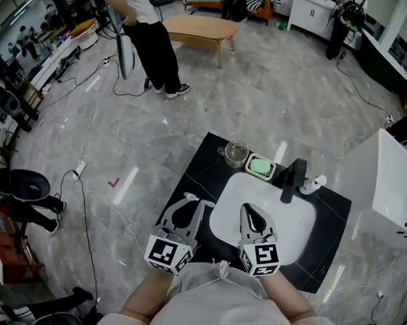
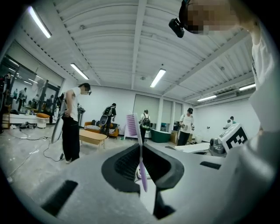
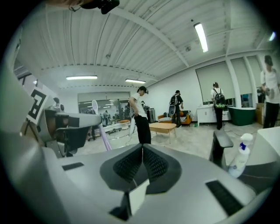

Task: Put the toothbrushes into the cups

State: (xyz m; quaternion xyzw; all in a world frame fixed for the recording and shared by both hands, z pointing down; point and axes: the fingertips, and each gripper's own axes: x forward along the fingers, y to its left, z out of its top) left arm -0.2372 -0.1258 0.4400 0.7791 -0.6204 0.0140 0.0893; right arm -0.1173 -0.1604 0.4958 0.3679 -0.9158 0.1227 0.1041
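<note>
Toothbrush [image 2: 141, 153] (lilac, upright) clamped in left hand-held gripper [image 2: 141, 145]; right hand-held gripper [image 3: 142, 146] jaws pressed together.

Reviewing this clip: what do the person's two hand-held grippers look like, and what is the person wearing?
The left hand-held gripper and the right hand-held gripper both have light grey moulded bodies that taper to two jaws lined with black ribbed pads. Each carries a white cube printed with black square markers at its rear. The person wears a light-coloured top.
</note>
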